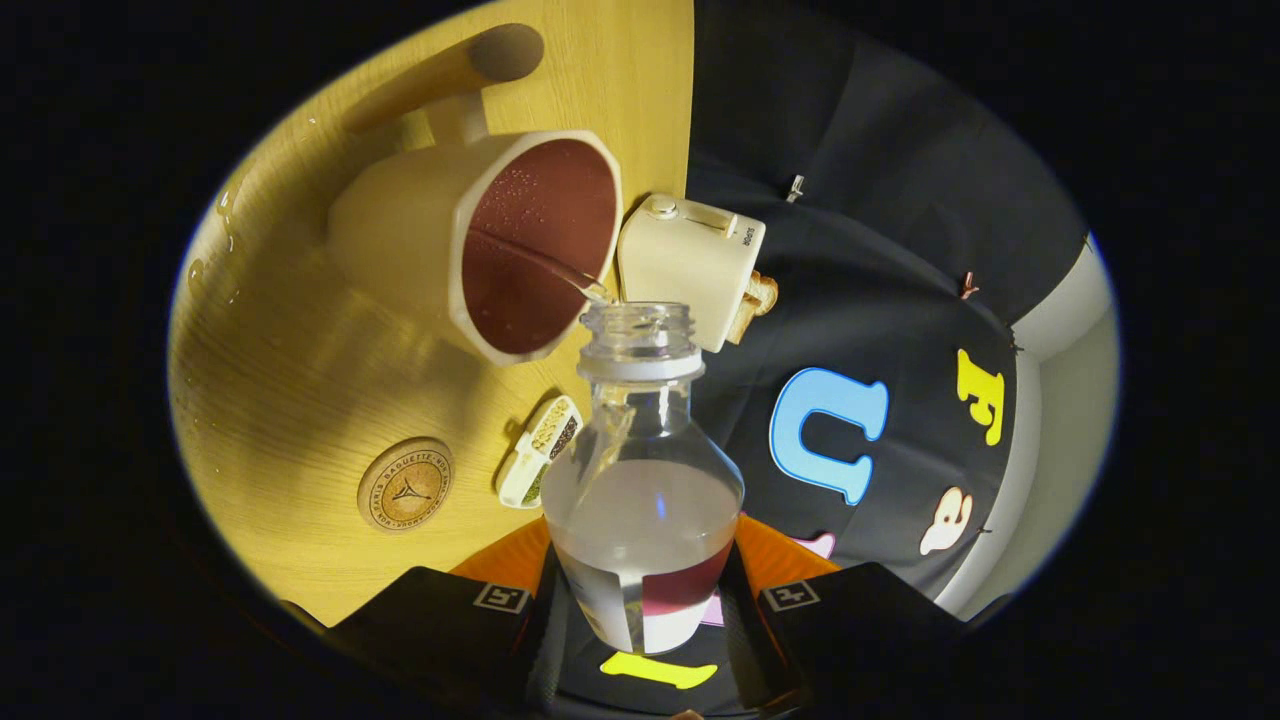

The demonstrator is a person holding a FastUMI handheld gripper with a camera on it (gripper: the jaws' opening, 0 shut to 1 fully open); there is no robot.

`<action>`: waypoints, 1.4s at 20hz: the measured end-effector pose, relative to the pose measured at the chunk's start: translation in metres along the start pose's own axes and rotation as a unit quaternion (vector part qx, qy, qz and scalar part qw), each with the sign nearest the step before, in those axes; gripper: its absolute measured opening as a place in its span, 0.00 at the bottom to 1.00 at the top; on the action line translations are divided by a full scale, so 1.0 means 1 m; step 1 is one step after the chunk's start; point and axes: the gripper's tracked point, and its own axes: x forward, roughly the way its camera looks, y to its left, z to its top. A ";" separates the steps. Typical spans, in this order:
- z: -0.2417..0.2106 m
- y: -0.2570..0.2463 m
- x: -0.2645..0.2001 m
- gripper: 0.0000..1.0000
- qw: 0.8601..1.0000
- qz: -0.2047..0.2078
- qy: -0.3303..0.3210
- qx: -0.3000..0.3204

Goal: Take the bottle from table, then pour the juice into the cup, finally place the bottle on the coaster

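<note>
My gripper is shut on a clear plastic bottle, both fingers pressing its labelled lower body. The bottle has no cap and is tipped over, with clear liquid pooled inside. A thin stream runs from its mouth into a cream cup with a dark red inside and a handle, which stands on the wooden table just beyond the bottle's mouth. A round cork coaster with a printed ring lies on the table, near the fingers and beside the bottle.
A cream toaster with bread in it stands beyond the bottle at the table's edge. A small white tray of seeds lies between the coaster and the bottle. Water drops dot the table past the cup.
</note>
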 end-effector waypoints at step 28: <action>0.002 -0.045 0.009 0.68 0.984 -0.015 -0.061 -0.168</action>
